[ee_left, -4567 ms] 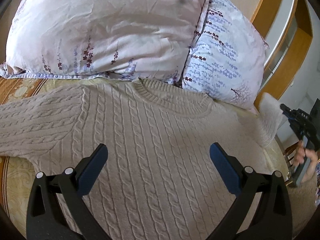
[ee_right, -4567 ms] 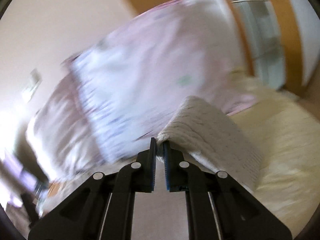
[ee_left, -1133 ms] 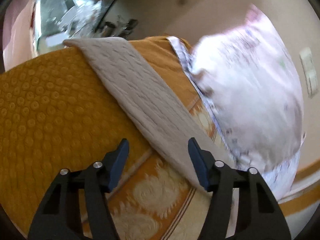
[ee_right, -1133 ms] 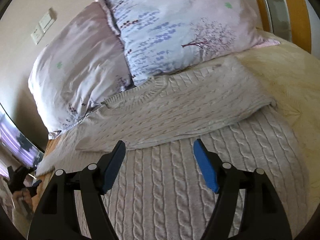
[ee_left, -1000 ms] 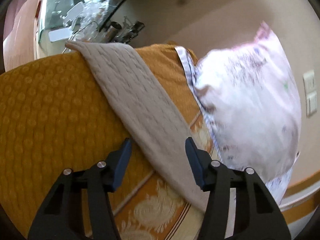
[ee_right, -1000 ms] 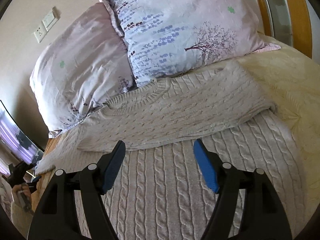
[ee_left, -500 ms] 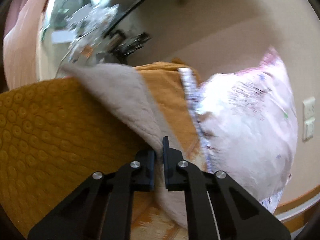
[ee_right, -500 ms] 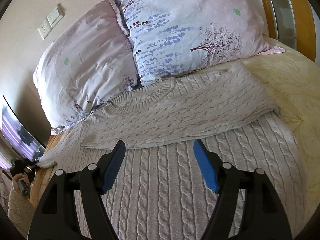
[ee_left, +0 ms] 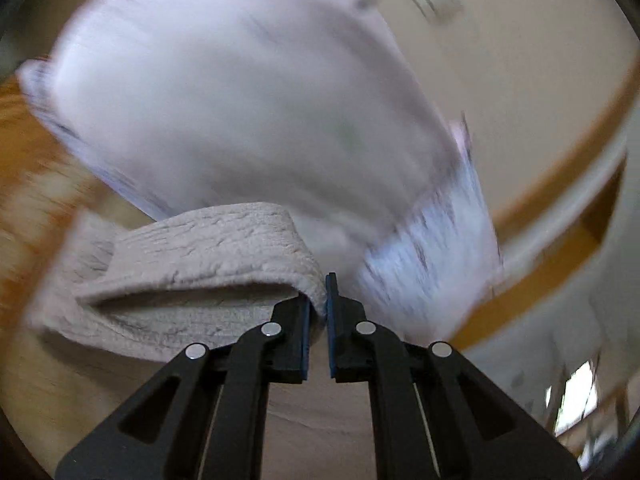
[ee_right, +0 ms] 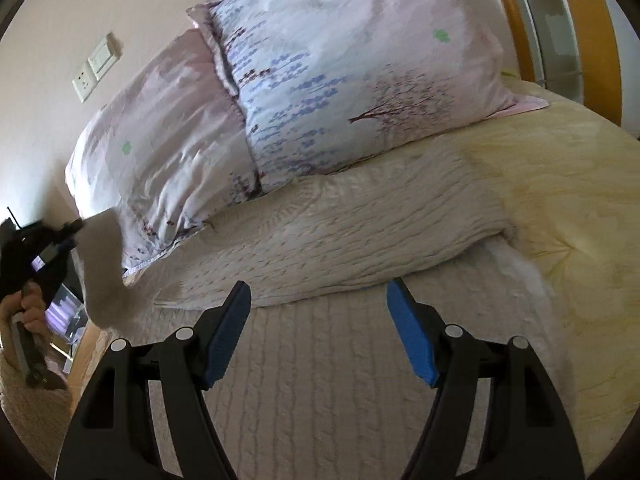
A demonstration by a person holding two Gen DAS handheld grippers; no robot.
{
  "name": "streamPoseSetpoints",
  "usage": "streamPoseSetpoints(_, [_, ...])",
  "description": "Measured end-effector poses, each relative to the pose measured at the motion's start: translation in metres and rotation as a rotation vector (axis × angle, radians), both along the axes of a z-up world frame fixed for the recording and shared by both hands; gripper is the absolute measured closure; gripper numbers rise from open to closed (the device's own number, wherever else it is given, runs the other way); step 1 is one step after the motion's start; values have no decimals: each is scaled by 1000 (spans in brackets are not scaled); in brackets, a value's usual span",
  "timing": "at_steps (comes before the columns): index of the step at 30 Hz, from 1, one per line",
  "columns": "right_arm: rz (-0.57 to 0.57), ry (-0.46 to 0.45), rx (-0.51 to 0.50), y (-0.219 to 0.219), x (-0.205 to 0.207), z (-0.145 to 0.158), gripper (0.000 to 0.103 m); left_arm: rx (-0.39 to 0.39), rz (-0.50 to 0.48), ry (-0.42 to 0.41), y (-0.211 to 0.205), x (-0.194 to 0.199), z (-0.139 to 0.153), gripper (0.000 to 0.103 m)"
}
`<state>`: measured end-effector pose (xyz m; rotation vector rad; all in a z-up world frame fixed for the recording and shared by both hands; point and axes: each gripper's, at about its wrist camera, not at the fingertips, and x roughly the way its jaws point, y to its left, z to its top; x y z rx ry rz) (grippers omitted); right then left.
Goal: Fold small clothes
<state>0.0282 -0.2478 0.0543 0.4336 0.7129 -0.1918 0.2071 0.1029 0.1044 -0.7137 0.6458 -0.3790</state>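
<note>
- Left gripper (ee_left: 318, 312): fingers clamped on the cuff end of the sweater's left sleeve (ee_left: 192, 264); the knit bends over the left finger and hangs in a loop to the left. View badly smeared, so I read this hand as mid-swing. From the right wrist view the same gripper (ee_right: 60, 236) sits at the far left edge of the bed, sleeve draped below it, a hand (ee_right: 28, 304) round the handle.
- Sweater (ee_right: 320, 380): cream cable knit, flat on the bed (ee_right: 580, 220), collar up against the two floral pillows (ee_right: 360, 80). Right sleeve (ee_right: 360, 240) already lies folded across the chest.
- Step in hand, my judgement: carry the left sleeve across the body onto the other one. I'd keep it high enough that the loop clears the knit, lay it parallel below the collar, and let go only once it lies flat.
- Right gripper (ee_right: 320, 332): fingers well apart, nothing between them, hovering over the lower body. Could pin the shoulder fold if the body drags.
</note>
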Motion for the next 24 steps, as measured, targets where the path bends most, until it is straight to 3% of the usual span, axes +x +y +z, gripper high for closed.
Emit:
streamPoseSetpoints(5, [-11,15,-22,-12,-9,2,31,117,-166,97,-98,11,-49,96])
streamPoseSetpoints(8, [19,30,-47,-13,-6,7,31,145,-226,175,-115,6,-81,87])
streamPoseSetpoints(9, [38,32,-63,-11,-2,10,31,142,-237,187,-114,3,-85,76])
streamPoseSetpoints(12, [140,15,-125,3,13,25,31,104,-230,170,-89,-11,-82,59])
streamPoseSetpoints(15, [329,-9,-215,41,42,40,34,69,-150,143,-42,-21,-72,59])
streamPoseSetpoints(18, [495,-23,-295,88,70,43,46,105,-14,136,13,-26,-69,60])
streamPoseSetpoints(20, [621,-33,-352,128,90,38,49,104,53,161,39,-24,-73,61])
streamPoseSetpoints(24, [789,26,-402,191,124,9,51,119,75,214,59,-20,-90,68])
